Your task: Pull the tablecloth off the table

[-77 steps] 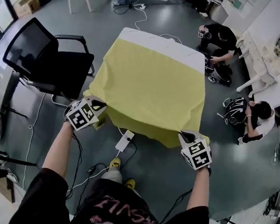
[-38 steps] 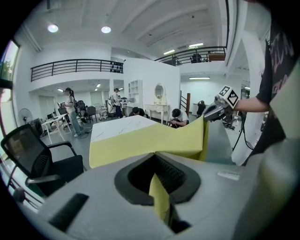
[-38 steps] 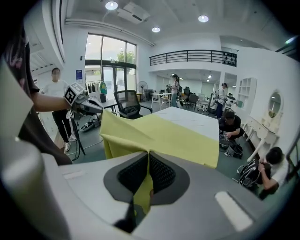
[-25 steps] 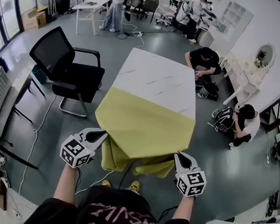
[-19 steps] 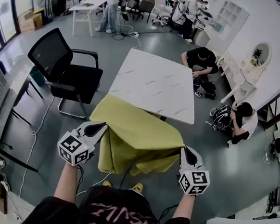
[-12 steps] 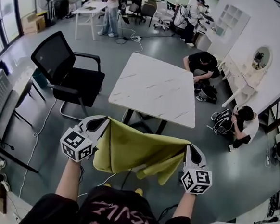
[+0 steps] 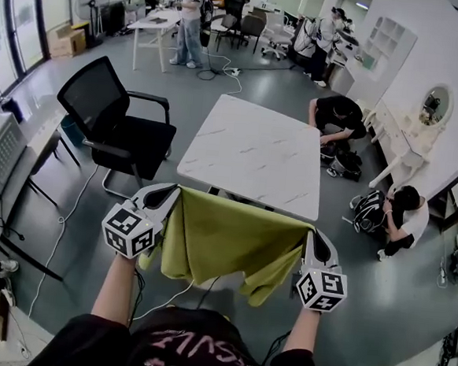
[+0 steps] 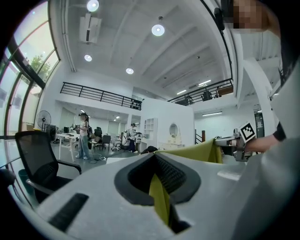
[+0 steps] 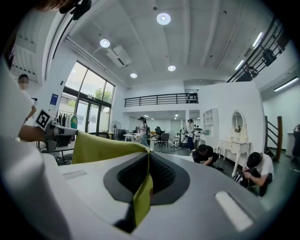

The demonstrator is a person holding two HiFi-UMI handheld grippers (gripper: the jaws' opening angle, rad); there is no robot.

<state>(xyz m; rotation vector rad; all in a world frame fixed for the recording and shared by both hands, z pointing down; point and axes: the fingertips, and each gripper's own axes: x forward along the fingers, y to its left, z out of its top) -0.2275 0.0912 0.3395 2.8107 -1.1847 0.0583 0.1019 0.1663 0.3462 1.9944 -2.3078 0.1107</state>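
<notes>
A yellow-green tablecloth (image 7: pixel 228 241) hangs in the air between my two grippers, off the white marble-pattern table (image 7: pixel 255 153), whose top is bare. My left gripper (image 7: pixel 168 194) is shut on the cloth's left corner, and the cloth (image 8: pixel 159 199) shows pinched between its dark pads. On the other side, my right gripper (image 7: pixel 313 240) is shut on the right corner, with the cloth (image 9: pixel 142 197) squeezed between its pads. The cloth sags in folds below the stretched top edge, in front of the table's near side.
A black office chair (image 7: pixel 115 122) stands left of the table. Two people (image 7: pixel 337 116) crouch on the floor at the right with bags (image 7: pixel 366 210). A white dresser (image 7: pixel 409 145) stands against the right wall. More desks and people are at the far end of the room.
The cloth slid fully off the table toward me and now hangs between the raised grippers. Both grippers lifted slightly and stayed shut on its corners.
</notes>
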